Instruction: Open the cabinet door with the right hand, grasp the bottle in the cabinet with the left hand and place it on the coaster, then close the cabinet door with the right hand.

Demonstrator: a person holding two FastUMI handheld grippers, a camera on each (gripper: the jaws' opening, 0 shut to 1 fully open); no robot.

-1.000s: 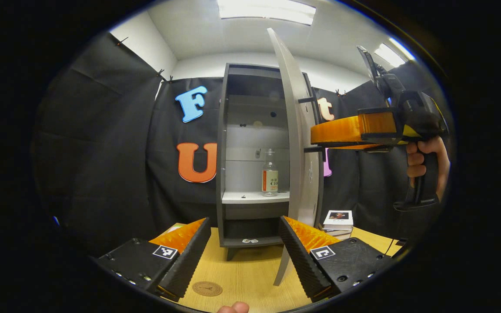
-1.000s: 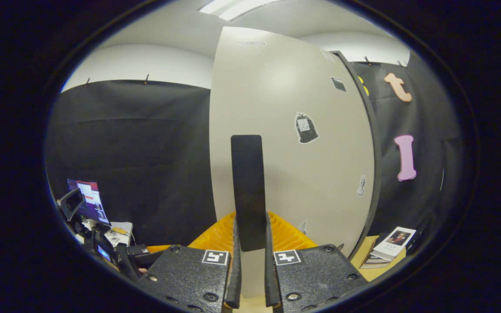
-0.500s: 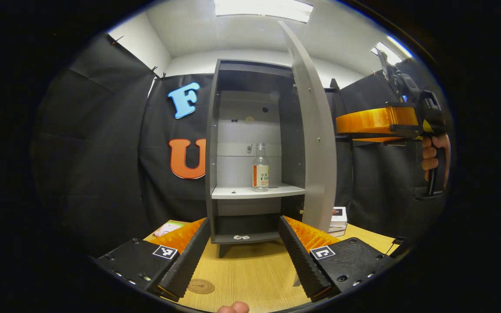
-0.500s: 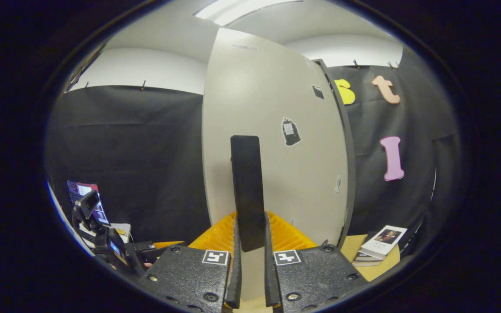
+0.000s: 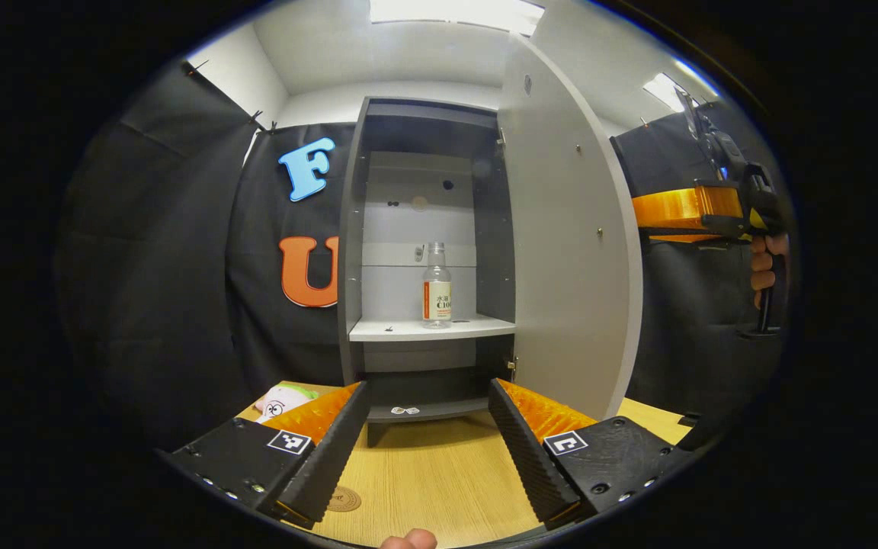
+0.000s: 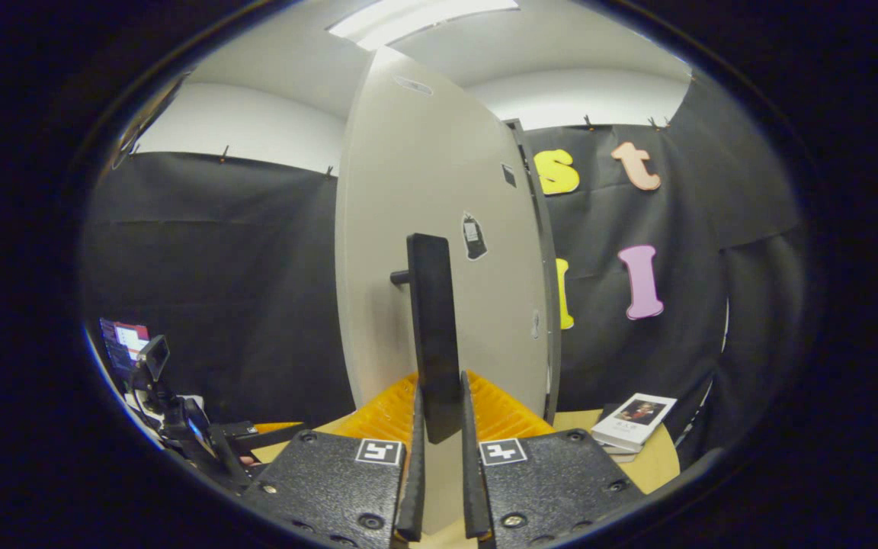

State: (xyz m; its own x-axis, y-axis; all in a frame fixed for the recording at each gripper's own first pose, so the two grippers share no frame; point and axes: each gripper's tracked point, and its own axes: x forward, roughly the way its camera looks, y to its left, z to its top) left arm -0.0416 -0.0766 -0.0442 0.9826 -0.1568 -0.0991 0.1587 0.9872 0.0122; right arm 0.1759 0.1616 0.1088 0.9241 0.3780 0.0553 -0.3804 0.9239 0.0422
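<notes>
Cabinet door (image 5: 572, 252) is seen swung wide open in the left gripper view, with the bottle (image 5: 436, 286) standing upright on the middle shelf (image 5: 424, 329) of the cabinet (image 5: 353, 229). The left gripper (image 5: 424, 450) is held over the wooden table (image 5: 424, 480) in front of the cabinet, its fingers spread wide apart with nothing between them. The coaster (image 5: 344, 499) is seen on the table just beside the left finger. In the right gripper view, the right gripper (image 6: 439, 473) is closed on the dark vertical door handle (image 6: 431, 335), both fingers pressed against its lower end. A stack of books (image 6: 633, 419) is seen on the table to the right of the door.
</notes>
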